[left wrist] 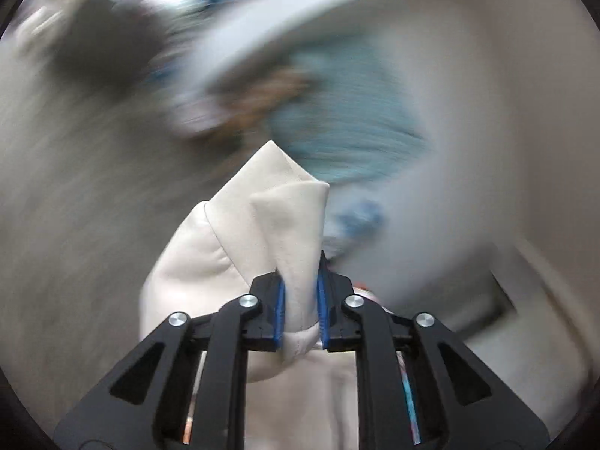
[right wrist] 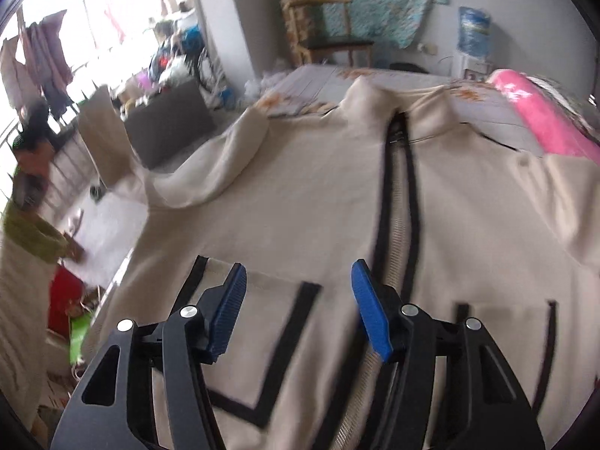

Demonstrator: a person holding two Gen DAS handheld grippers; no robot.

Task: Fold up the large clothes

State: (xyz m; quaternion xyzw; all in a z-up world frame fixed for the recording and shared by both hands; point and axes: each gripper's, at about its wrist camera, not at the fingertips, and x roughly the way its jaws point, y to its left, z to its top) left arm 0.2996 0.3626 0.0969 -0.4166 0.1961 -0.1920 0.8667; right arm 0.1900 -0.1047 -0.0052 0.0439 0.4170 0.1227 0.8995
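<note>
A large beige jacket [right wrist: 307, 202] with a black zipper [right wrist: 397, 195] and black-trimmed pockets lies spread front-up on a bed. My right gripper [right wrist: 300, 300] is open and empty, just above the jacket's lower front, left of the zipper. My left gripper [left wrist: 302, 300] is shut on a bunched fold of the beige jacket [left wrist: 270, 217], which sticks up between the blue pads and hangs below. The left wrist view is heavily motion-blurred behind the cloth.
A patterned bed sheet [right wrist: 375, 78] lies under the jacket. A pink blanket [right wrist: 540, 116] lies at the bed's right edge. A wooden chair [right wrist: 326, 26] and a water dispenser [right wrist: 474, 37] stand at the far wall. Cluttered floor and hanging clothes [right wrist: 41, 56] are on the left.
</note>
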